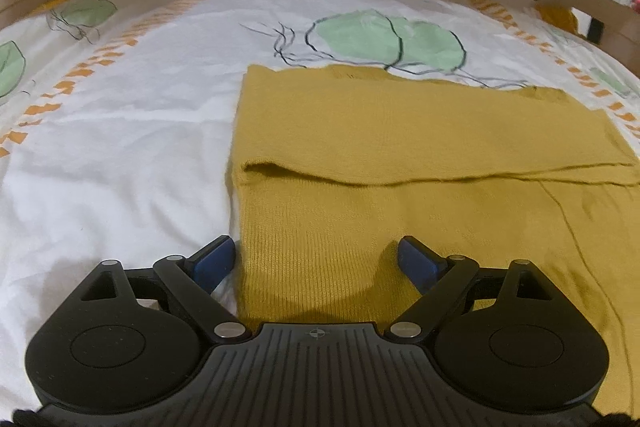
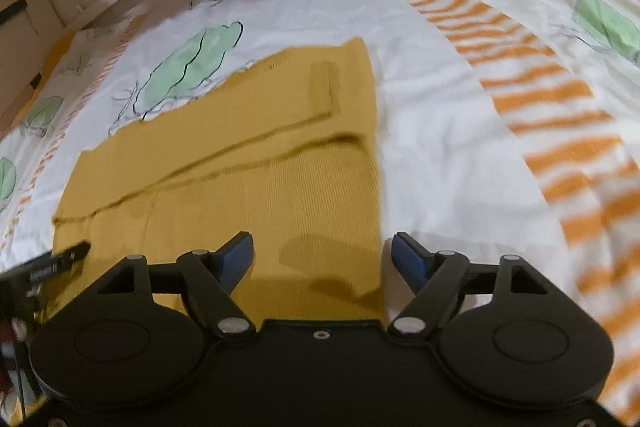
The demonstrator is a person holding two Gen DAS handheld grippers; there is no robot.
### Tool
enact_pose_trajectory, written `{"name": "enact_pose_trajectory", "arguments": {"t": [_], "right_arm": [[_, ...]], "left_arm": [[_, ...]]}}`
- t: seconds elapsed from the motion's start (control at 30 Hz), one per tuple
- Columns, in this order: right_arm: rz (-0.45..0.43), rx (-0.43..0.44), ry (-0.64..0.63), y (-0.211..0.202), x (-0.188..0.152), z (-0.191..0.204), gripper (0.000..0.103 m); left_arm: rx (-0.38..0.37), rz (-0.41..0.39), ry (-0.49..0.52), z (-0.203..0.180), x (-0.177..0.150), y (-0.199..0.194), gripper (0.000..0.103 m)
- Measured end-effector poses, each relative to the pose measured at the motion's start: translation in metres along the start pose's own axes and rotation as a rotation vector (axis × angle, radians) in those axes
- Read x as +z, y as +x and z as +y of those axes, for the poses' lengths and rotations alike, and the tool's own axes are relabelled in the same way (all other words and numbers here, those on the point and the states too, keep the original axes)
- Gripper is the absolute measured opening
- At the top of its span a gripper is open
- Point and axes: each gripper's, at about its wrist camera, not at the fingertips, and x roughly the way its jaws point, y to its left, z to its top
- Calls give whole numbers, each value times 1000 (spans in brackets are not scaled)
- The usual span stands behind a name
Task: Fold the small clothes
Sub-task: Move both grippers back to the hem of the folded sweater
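both tools spread, empty; right view alone shows mustard knit's (image 2: pixel 256 163) folded sleeve

— What did you get from the left wrist view?
— Soft indoor light, sharp centre, fisheye bending at the edges.
— And the right?
— You blurred the orange stripes (image 2: pixel 560 163); faint shadows lay below.
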Motion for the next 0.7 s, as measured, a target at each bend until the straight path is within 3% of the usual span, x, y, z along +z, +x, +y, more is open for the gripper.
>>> {"name": "enact_pose_trajectory", "arguments": {"t": [0.17,0.37,0.47,0.7], "right_arm": [[-9,0,0,-38,-22,-6,80],[-29,33,19,-77,-44,-15,80],[-43,45,14,-92,-54,-15,80],[-45,57,-22,-116,-80,-11,80]], "left_arm": [[-30,66,4,8,-12,-28,85],[-60,139,-34,32,-29,-79,70],[-63,136,-70,45,-37,-108,68],[-30,131,-39,51,-67,-164,68]]}}
